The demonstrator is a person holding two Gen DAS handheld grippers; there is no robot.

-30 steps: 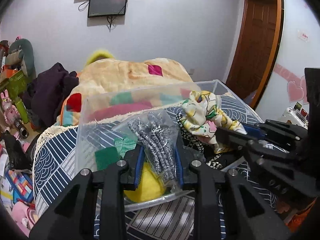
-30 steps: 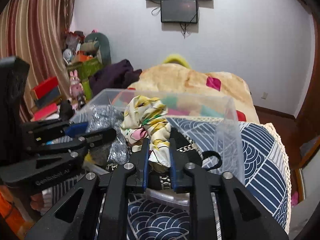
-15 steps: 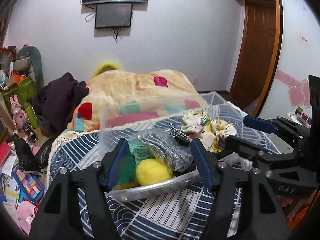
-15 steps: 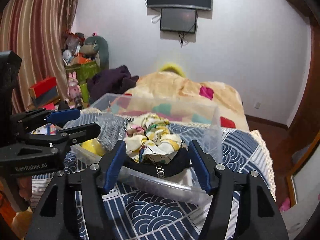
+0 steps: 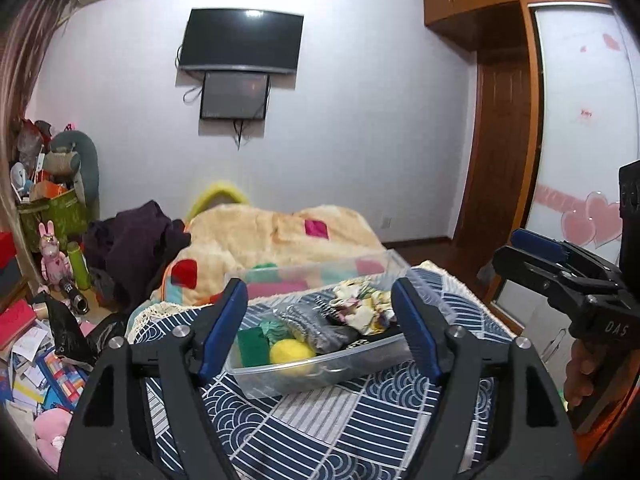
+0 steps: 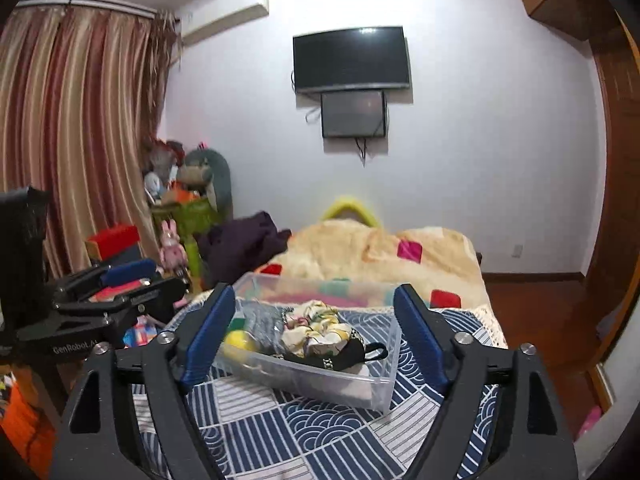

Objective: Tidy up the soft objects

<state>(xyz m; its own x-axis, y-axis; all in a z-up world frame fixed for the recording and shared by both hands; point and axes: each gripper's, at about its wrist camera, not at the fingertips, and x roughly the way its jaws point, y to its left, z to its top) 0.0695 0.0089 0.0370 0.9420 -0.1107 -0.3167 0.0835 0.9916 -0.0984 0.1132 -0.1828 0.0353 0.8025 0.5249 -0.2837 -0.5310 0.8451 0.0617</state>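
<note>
A clear plastic bin [image 5: 280,380] [image 6: 372,388] sits on a blue patterned cloth [image 5: 340,420] [image 6: 304,424]. It holds a bag of grey striped fabric [image 5: 312,324], a yellow ball [image 5: 290,354] [image 6: 238,340], green cloth [image 5: 252,346], a floral yellow-white cloth [image 5: 364,308] [image 6: 316,324] and a black item [image 6: 348,354]. My left gripper [image 5: 320,324] is open and empty, held back from the bin. My right gripper [image 6: 312,328] is open and empty, also back from the bin. Each gripper shows at the edge of the other's view.
A bed with a beige patchwork blanket [image 5: 280,236] [image 6: 380,256] lies behind the bin. Dark clothes [image 5: 136,236], toys and boxes clutter the floor at left [image 5: 36,344]. A TV [image 5: 240,44] hangs on the wall. A wooden door [image 5: 500,152] is at right.
Both grippers have opened and let go: the left released the grey striped bag, the right the floral cloth, both now in the bin. Both pulled back and upward.
</note>
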